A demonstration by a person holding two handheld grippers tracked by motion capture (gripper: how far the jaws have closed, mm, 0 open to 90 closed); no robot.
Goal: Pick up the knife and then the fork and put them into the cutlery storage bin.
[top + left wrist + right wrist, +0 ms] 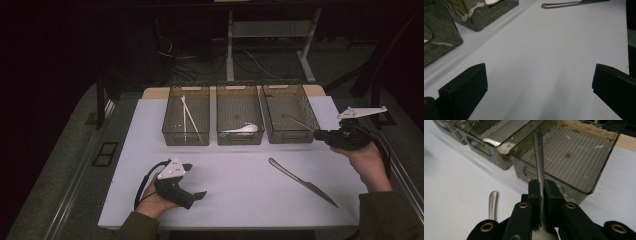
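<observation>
We have the right gripper (541,191) clamped tight on a metal utensil (538,157), whose handle sticks out over the near wall of the right-hand bin (289,118). Which kind of utensil it is we cannot tell. Our left gripper (539,87) rests low on the white table (240,185), jaws wide apart with nothing between them. A knife (302,182) lies on the table between the two grippers. The middle bin (239,119) holds a white spoon (243,129), the left bin (186,118) white chopsticks (189,119).
</observation>
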